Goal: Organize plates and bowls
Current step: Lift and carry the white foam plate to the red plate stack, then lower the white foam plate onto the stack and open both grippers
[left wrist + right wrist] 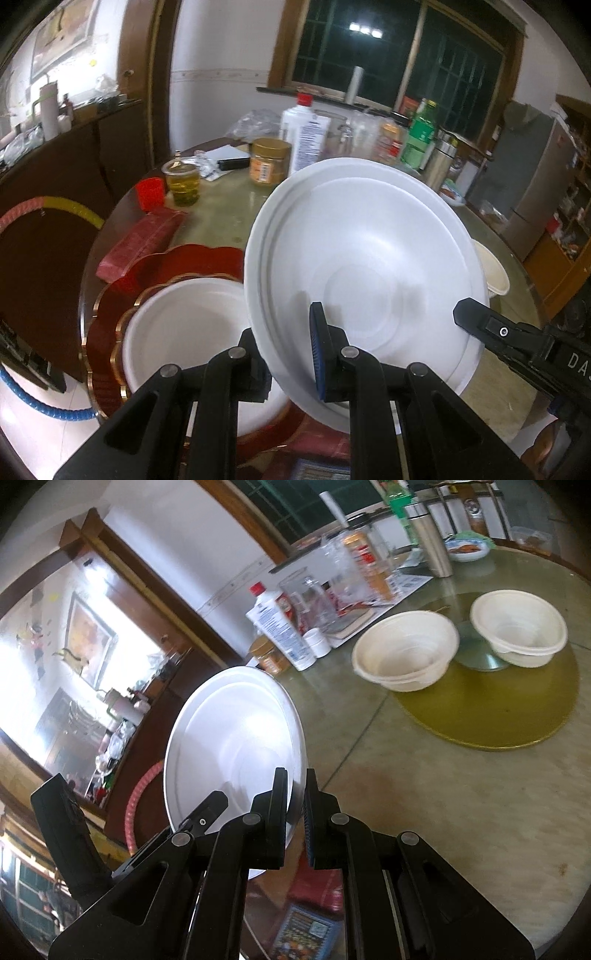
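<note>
Both the left gripper (291, 350) and the right gripper (295, 812) are clamping the rim of a tilted white plate (365, 266), holding it above another white plate (184, 332) already sitting on red scalloped plates (107, 332). Two cream bowls (406, 653) are waiting unstacked on the table (443, 812).

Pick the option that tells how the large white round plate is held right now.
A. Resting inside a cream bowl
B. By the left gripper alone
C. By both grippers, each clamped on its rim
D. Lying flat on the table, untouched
C: the left gripper and the right gripper each pinch the rim of the large white round plate, which is tilted up off the table.
</note>
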A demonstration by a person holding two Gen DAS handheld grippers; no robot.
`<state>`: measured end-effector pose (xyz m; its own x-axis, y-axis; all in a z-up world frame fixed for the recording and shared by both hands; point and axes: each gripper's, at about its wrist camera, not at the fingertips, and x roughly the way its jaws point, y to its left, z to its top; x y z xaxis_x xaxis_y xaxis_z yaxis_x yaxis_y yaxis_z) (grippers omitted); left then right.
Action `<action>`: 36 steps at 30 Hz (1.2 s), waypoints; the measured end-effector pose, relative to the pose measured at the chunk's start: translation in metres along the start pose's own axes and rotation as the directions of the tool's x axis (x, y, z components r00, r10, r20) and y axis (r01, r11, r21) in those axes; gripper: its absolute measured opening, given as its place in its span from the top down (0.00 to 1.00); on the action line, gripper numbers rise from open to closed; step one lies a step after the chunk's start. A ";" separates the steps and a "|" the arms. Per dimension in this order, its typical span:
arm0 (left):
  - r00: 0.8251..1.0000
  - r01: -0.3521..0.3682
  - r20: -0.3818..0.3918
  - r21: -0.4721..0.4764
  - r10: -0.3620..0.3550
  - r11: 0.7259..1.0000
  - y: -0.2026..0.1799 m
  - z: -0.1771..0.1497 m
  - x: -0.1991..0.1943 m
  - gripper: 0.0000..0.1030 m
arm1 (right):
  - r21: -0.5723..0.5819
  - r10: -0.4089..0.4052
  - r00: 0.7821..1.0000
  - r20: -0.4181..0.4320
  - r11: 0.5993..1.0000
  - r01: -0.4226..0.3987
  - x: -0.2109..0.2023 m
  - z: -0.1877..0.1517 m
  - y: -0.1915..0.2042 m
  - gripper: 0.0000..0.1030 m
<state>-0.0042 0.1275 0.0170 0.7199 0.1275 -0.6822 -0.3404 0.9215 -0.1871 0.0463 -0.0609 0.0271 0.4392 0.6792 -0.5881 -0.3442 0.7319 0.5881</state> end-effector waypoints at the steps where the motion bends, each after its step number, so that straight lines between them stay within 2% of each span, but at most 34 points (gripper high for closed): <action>1: 1.000 -0.005 0.001 -0.006 0.005 1.000 0.004 0.000 -0.001 0.85 | -0.010 0.005 1.000 -0.007 1.000 -0.005 0.004 -0.001 0.005 0.93; 15: 0.995 -0.097 -0.007 -0.095 0.097 0.991 0.065 -0.003 -0.009 0.85 | -0.070 0.054 0.992 -0.117 0.996 -0.062 0.057 -0.015 0.050 0.93; 36: 0.990 -0.141 -0.040 -0.112 0.138 0.984 0.087 -0.019 -0.007 0.85 | -0.090 0.054 0.981 -0.188 0.993 -0.072 0.076 -0.029 0.060 0.93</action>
<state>-0.0502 0.1995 -0.0077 0.6413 0.2381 -0.7295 -0.5042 0.8473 -0.1667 0.0353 0.0366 0.0015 0.2563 0.7164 -0.6490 -0.4482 0.6829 0.5769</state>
